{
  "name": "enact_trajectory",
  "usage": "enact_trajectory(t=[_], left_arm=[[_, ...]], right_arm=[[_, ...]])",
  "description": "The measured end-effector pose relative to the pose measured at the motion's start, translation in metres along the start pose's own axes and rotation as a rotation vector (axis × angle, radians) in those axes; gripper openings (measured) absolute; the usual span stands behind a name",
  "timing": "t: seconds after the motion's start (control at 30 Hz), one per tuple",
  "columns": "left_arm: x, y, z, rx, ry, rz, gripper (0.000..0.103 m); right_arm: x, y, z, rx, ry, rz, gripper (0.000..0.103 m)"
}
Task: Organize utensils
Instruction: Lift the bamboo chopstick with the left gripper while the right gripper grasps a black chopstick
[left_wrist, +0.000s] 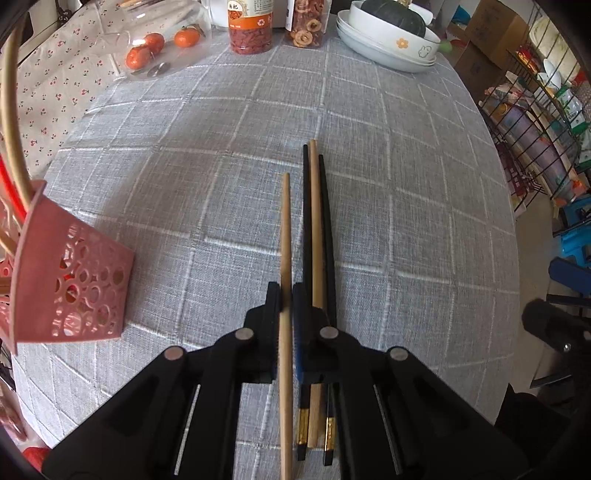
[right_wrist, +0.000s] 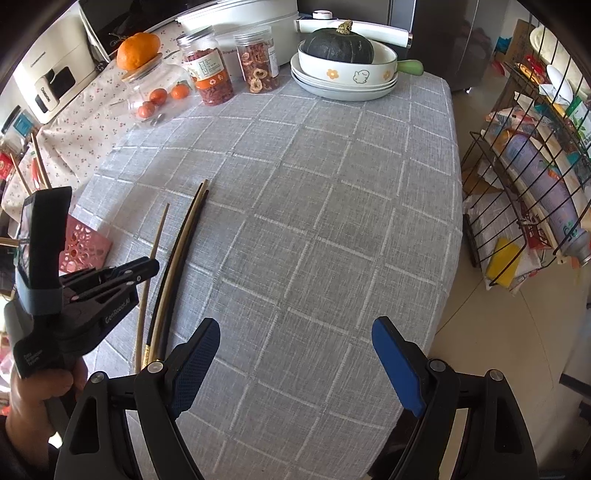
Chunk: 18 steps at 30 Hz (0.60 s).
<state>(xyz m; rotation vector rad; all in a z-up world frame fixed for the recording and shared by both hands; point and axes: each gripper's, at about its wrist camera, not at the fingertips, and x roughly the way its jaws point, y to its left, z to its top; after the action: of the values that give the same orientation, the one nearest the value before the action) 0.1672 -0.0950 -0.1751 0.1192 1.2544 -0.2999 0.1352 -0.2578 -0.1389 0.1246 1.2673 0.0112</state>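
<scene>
The wooden chopstick (left_wrist: 285, 236) sits centre frame, pinched by the left gripper (left_wrist: 285, 295) — lift it level, clear of the three chopsticks (left_wrist: 314, 221) beside, toward the pink holder (left_wrist: 74, 280) lower left. Right gripper (right_wrist: 295, 354) — fingers wide, empty.

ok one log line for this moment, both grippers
left gripper: shut on wooden chopstick | right gripper: open, holding nothing | three chopsticks: on tablecloth | pink holder: at left

The left gripper (left_wrist: 286, 295) is clamped on a tan wooden chopstick (left_wrist: 285, 236), with two black chopsticks (left_wrist: 327, 221) and another tan chopstick (left_wrist: 316, 221) lying just beside it on the grey checked tablecloth (left_wrist: 406, 221), and a pink perforated holder (left_wrist: 74, 280) stands to the left.
</scene>
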Motion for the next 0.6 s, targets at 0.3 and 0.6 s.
enact_trajectory(t=[0.3,0.6], left_arm=[[-0.069,0.006,-0.025,0.082,-0.102,-0.037,0.007],[-0.116,0.027,-0.045,0.095,-0.194,-0.059,0.007]], right_arm=[[0.012,0.010,0.012,0.066,0.017,0.064,0.085],[0.046,0.045,0.028,0.087,0.053,0.163,0.063]])
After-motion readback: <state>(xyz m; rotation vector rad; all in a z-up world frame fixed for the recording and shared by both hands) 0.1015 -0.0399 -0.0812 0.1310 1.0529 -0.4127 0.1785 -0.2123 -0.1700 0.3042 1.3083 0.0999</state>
